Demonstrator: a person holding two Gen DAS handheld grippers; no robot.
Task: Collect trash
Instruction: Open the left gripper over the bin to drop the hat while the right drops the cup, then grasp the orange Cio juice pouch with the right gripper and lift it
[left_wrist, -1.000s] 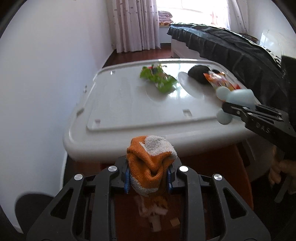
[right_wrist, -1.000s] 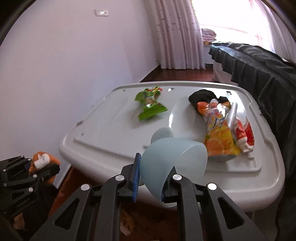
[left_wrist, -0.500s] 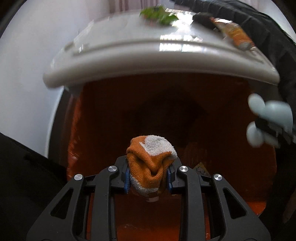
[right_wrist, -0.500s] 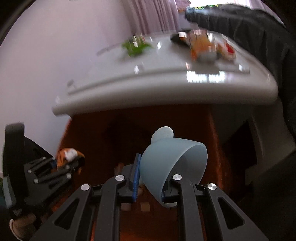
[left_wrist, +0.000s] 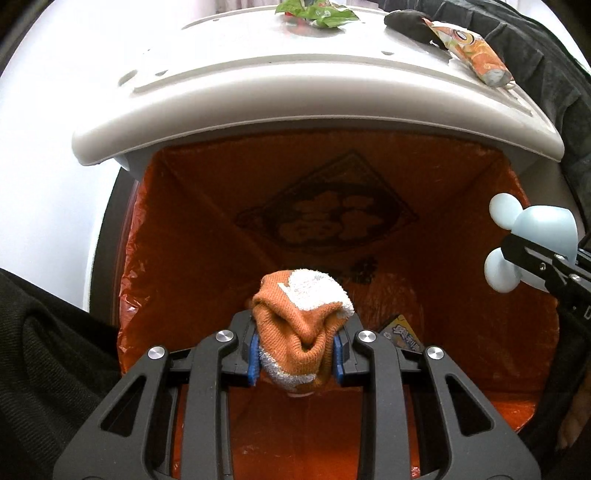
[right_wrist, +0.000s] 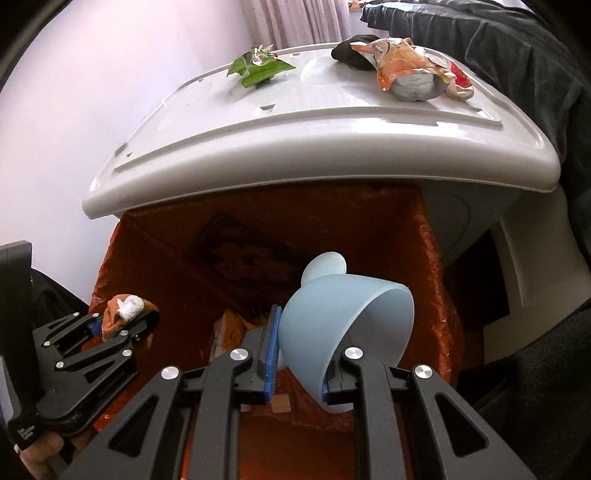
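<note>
My left gripper is shut on a bunched orange and white sock, which hangs over the mouth of a bin lined with an orange bag. The same left gripper and sock show at the lower left of the right wrist view. My right gripper is shut on the wall of a pale blue cup with round ears, tilted on its side above the bag; the cup appears at the right of the left wrist view. Some scraps lie at the bag's bottom.
A white plastic lid overhangs the far side of the bin. On it lie a green wrapper, an orange snack bag and a black cloth. Dark fabric drapes at the right; a white wall stands at the left.
Both grippers have sunk and tipped downward, from facing the lid's top to hanging over the open orange-lined bin. Each keeps its hold, the sock in the left and the cup in the right.
</note>
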